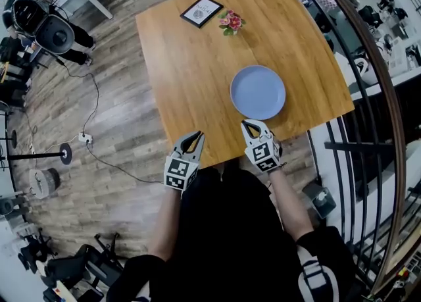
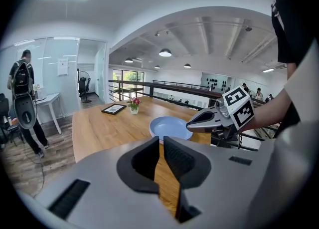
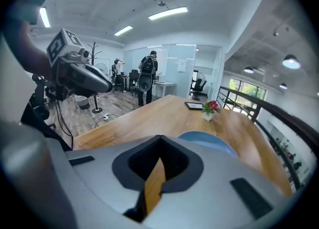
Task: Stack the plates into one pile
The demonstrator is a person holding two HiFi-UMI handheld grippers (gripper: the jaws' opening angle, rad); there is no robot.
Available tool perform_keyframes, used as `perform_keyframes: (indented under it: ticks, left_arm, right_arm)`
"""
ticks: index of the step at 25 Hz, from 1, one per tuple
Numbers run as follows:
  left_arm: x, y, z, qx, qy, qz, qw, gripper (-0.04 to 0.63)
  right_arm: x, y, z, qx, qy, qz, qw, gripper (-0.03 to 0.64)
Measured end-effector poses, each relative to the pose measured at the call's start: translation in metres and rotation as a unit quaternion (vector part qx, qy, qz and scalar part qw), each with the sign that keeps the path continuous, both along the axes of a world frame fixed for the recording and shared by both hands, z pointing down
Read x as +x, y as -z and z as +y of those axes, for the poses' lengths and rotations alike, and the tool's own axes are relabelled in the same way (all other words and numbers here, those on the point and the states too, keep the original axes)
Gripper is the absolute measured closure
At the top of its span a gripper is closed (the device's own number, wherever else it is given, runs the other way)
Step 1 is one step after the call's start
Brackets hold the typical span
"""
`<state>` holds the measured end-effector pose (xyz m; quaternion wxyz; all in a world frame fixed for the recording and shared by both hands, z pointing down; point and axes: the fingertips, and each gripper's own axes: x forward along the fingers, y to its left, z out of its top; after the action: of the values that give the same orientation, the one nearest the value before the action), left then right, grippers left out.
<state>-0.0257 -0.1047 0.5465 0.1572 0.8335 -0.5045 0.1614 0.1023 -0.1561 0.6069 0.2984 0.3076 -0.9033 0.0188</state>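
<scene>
- Blue plate, round and smooth, lies on the wooden table towards its near edge; only the head view shows its full circle.
- Left gripper and right gripper are both clenched on nothing, the right one's tips just beside the plate.
- Picture frame and potted flowers stand at the far edge; a black railing curves alongside.

Round pale-blue plate lies flat on the table; near its right edge.
</scene>
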Motion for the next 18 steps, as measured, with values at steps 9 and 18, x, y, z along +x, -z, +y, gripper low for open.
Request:
perform_keyframes:
  ticks: [9, 18]
  left_arm:
    - [-0.008, 0.001, 0.013, -0.007, -0.005, 0.002, 1.0, 0.551]
    - [-0.02, -0.007, 0.022, -0.016, -0.022, 0.02, 0.9994, 0.551]
  right_arm:
    - [-0.011, 0.002, 0.009, -0.015, -0.009, -0.009, 1.0, 0.609]
    - [-0.024, 0.008, 0.017, -0.012, -0.035, -0.018, 0.999, 0.609]
